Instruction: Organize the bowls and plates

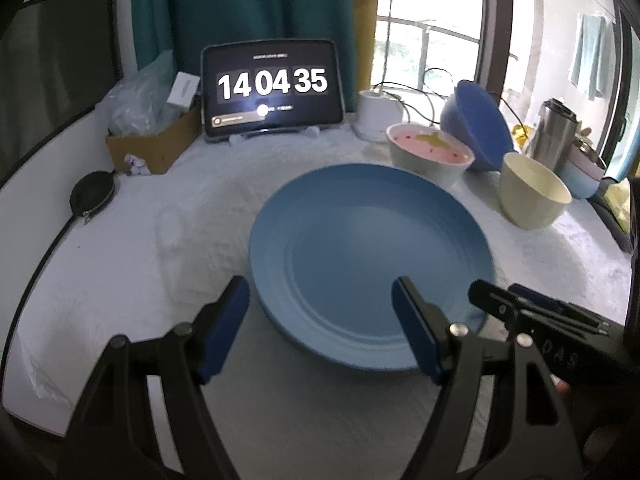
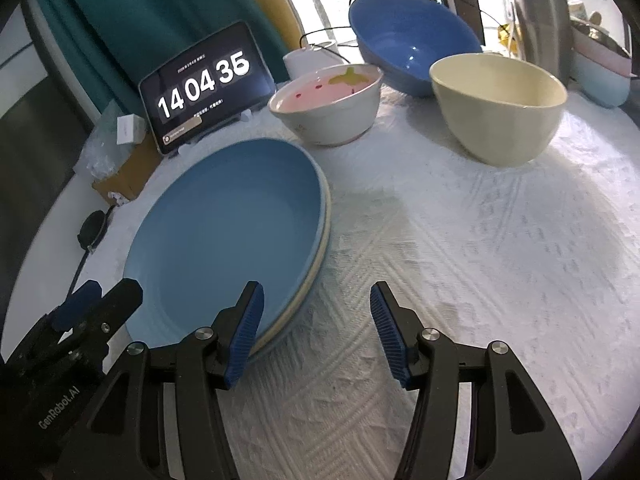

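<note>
**Plates stacked, both grippers empty**

Left gripper [image 1: 320, 328] & right gripper [image 2: 316, 332]: jaws apart, nothing held. Round blue plate [image 2: 224, 232] sits atop cream plate [image 2: 316, 268] on white textured cloth [image 2: 480, 260]. Beyond: cream bowl [image 2: 500, 108], pink-inside bowl [image 2: 328, 100], big blue bowl [image 2: 412, 52], clock tablet [image 2: 204, 84].

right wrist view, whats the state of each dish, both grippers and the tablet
blue plate: stacked on a cream plate, empty
strawberry bowl: upright, empty
blue bowl: tilted, empty
cream bowl: tilted, empty
tablet: on, showing a clock
right gripper: open, holding nothing
left gripper: open, holding nothing
</note>
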`<state>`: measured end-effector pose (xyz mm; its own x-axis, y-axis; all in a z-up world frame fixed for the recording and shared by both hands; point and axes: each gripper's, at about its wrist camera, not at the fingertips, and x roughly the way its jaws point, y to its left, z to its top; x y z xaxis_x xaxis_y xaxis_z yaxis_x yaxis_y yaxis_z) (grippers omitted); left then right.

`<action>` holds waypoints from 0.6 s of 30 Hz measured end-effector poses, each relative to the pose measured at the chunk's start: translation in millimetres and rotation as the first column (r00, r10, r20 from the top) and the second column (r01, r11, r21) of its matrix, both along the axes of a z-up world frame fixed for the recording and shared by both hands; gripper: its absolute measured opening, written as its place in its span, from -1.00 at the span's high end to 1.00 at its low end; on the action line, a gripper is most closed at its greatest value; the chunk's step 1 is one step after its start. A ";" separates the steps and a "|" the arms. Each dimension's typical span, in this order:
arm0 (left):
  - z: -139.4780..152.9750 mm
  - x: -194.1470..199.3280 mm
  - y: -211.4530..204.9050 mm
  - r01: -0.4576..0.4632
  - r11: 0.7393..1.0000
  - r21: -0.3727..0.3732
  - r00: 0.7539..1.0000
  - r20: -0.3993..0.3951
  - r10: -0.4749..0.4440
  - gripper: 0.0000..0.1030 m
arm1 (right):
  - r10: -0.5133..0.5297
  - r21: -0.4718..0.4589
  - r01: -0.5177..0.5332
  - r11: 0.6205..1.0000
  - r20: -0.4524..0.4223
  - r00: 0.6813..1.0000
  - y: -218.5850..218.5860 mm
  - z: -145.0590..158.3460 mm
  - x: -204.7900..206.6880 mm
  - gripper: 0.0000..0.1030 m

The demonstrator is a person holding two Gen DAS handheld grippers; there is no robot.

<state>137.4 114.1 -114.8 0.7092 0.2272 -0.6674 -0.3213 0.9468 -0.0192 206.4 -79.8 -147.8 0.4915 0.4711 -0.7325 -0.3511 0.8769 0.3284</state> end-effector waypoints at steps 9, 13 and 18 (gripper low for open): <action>12.4 -6.0 -19.6 0.025 0.999 0.024 0.999 0.022 -0.026 -0.45 | -0.025 0.001 0.025 1.000 0.022 0.999 -21.3 8.0 -6.9 -0.14; 18.5 -4.6 -27.3 0.037 0.999 0.032 0.999 0.027 -0.038 -0.45 | -0.052 0.007 0.051 0.999 0.026 0.998 -34.7 11.0 -7.0 -0.14; 27.8 -1.8 -38.2 0.052 0.998 0.046 0.998 0.036 -0.054 -0.45 | -0.076 0.016 0.075 0.997 0.035 0.996 -48.0 17.3 -6.9 -0.14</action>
<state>135.6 75.9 -87.0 0.7450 0.2179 -0.6305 -0.2704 0.9627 0.0132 199.5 -127.8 -130.5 0.5519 0.4422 -0.7070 -0.2958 0.8965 0.3298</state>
